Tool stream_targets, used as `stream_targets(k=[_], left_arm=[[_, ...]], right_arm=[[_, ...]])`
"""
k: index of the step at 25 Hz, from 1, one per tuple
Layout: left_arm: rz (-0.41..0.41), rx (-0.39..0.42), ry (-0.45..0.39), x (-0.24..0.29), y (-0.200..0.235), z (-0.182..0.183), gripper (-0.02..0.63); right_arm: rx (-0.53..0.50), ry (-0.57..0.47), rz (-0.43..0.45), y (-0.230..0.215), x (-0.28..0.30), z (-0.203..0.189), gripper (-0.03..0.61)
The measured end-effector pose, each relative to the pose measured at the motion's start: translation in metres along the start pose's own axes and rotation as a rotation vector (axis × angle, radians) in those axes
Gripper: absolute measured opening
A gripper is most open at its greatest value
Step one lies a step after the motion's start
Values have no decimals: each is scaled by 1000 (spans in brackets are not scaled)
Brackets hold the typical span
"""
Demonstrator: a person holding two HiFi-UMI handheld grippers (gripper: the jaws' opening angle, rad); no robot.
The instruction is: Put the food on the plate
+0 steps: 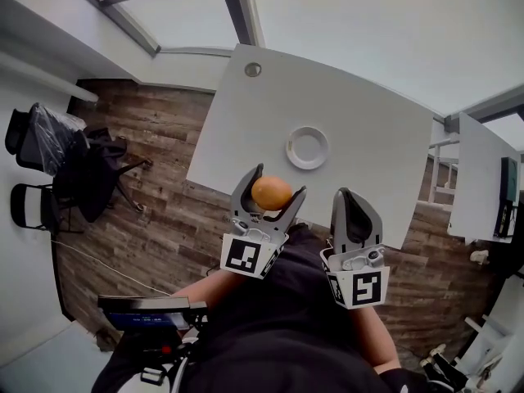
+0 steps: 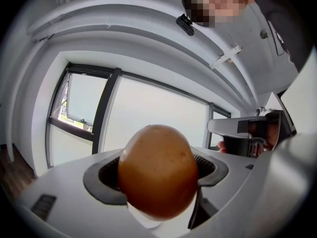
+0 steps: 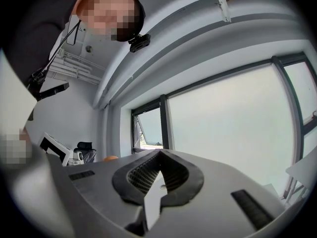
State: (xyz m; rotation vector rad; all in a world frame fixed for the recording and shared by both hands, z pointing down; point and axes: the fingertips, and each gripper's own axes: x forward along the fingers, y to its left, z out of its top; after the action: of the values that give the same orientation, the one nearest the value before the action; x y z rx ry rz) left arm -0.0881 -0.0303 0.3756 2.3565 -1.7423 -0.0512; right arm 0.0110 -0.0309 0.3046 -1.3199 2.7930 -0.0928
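Food (image 1: 272, 193), a brown, smooth, egg-shaped lump, clamped between the fingers of the left gripper (image 1: 277, 188) and held up in the air, not touching the table (image 1: 385, 137). From the head view, sitting right around the near edge of that white table. Plate (image 1: 290, 149) farther in on the tabletop, white and round, lying flat, clearly apart from the food.

Up close in the left gripper view: dark ribbed pads (image 2: 106, 180) squeezing the food from both sides, the brown shape filling pretty much the whole gap and bulging out in front. Big window (image 2: 148, 118) with dark frames in the background, so pointing more or less forward and up.

Right gripper (image 1: 350, 196) just beside the left one, roughly level with it. Fingers closed up together with nothing held, tips meeting and only a narrow wedge of light lower down between the pads in its own view. Same sort of window behind there too.

Black-and-white marker cubes (image 1: 248, 255) on the near end of both grippers, facing the head camera. Wood-plank floor (image 1: 155, 178) to the left of the table, black office chair (image 1: 49, 146) parked over by the wall. Dark-sleeved arms and torso along the bottom of the head view.
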Motion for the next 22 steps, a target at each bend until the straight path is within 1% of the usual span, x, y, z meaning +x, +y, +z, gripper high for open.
stream_targets(k=[6,10,13,16,20,22], left_arm=[[-14,-2,21,10,-5,-7,379],[-9,-16,34,20,-2,-14,379],[-4,-12,47,27,3,-20,379],[-10,-5,68,33,5,-29,379],[-17,-37,108,44,11,-42,379],[-22,-37,131,49,14,-45,379]], right_arm=[[-7,-6,11,2,0,3,-3],[-9,-6,-1,-5,3,4,-3],[-8,2,-12,-9,5,0,-3],[-15,18,-19,-10,6,-4,-3],[-27,19,-38,-13,11,-3,-3],[-28,26,-46,-16,12,-5,-3]])
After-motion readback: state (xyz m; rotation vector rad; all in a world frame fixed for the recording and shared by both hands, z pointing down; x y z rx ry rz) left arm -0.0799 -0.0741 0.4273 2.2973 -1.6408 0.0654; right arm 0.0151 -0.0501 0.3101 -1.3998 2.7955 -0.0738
